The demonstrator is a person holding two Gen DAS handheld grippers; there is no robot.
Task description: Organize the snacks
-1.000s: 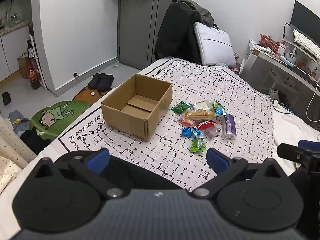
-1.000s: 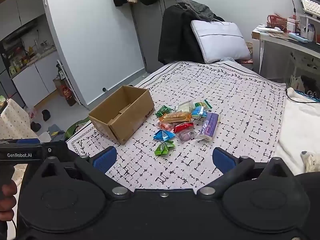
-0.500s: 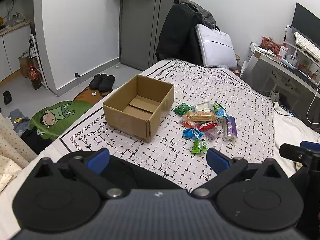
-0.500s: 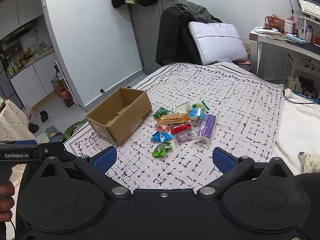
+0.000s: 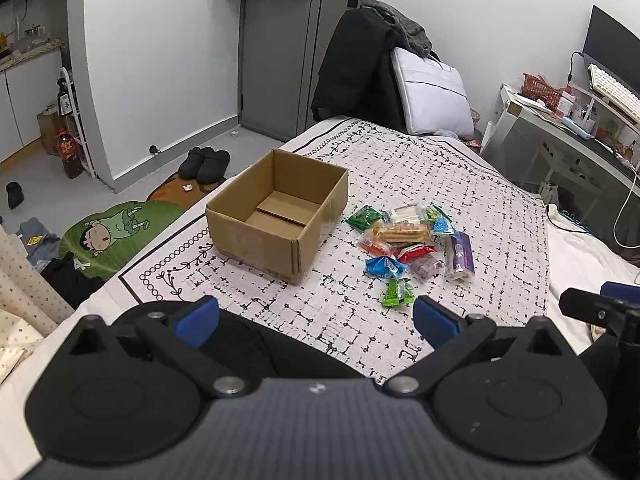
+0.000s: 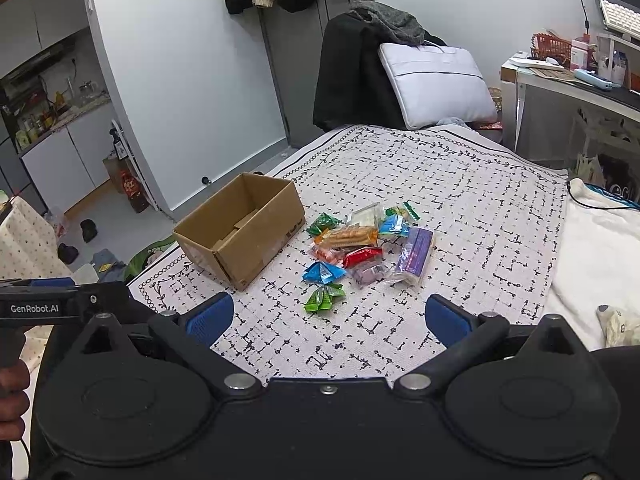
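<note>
While both tools (image 5: 316, 316) (image 6: 328, 318) gape, box (image 5: 276, 214) and snacks (image 5: 412, 242) rest on patterned bedspread (image 5: 460, 184).

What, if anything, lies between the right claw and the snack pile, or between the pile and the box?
Nothing visible. Only bare patterned blanket separates the open right claw from the snack pile, and the open-topped cardboard box sits just left of it.
</note>
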